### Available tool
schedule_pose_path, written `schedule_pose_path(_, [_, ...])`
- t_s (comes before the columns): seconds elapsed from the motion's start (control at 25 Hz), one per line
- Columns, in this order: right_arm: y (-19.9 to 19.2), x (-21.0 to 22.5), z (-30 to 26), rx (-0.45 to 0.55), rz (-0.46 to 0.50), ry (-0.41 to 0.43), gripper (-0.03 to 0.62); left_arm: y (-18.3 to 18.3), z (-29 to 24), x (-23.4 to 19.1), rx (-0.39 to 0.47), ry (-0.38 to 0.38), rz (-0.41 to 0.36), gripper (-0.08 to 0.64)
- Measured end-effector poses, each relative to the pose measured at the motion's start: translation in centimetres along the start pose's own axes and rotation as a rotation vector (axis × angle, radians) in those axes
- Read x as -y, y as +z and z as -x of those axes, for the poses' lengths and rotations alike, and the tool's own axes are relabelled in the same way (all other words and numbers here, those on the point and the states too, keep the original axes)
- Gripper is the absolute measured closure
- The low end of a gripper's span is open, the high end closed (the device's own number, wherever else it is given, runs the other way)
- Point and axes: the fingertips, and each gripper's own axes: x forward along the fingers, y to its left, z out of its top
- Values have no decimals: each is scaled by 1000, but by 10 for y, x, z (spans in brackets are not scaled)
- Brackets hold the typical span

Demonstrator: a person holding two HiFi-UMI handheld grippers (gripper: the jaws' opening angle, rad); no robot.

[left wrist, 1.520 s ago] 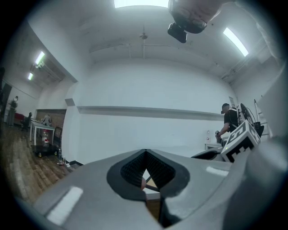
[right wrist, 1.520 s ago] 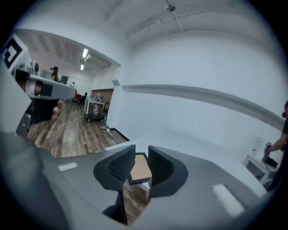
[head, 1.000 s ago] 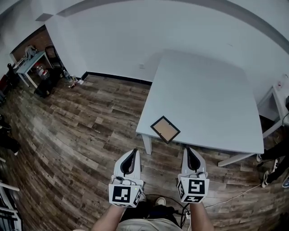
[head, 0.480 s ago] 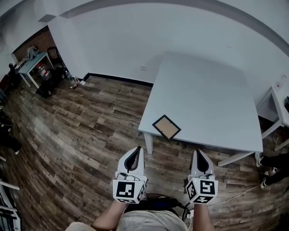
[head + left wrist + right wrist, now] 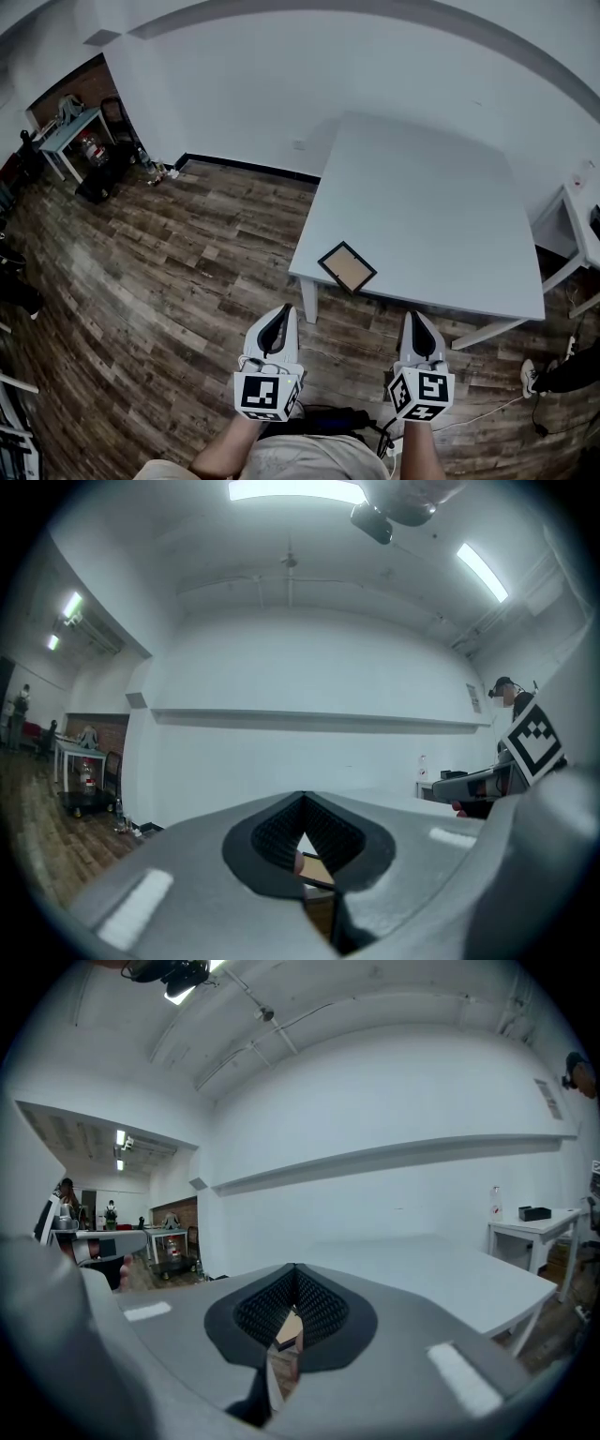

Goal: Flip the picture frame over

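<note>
The picture frame (image 5: 347,267), black-edged with a brown board face up, lies flat near the front left corner of the white table (image 5: 441,206). Both grippers hang over the wooden floor, short of the table's near edge. My left gripper (image 5: 275,323) is shut and empty, below and left of the frame. My right gripper (image 5: 415,326) is shut and empty, below and right of it. In the left gripper view the frame (image 5: 314,869) shows through the notch of the closed left gripper (image 5: 304,801). The right gripper view shows the frame (image 5: 289,1327) past the closed right gripper (image 5: 294,1271).
A table leg (image 5: 308,302) stands just beyond the left gripper. A small white side table (image 5: 574,220) sits at the right, with a person's shoe (image 5: 531,377) and a cable (image 5: 487,405) on the floor. A desk with clutter (image 5: 66,131) is far left.
My right gripper has shifted a little to the right and nearer to me. The left gripper has barely moved. The frame lies as before.
</note>
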Motion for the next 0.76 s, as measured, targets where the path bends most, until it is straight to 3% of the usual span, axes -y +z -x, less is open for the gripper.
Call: schedule_pose_path(0.76, [-5, 2, -3, -8, 10, -10, 569, -5, -5, 0, -13, -3, 6, 560])
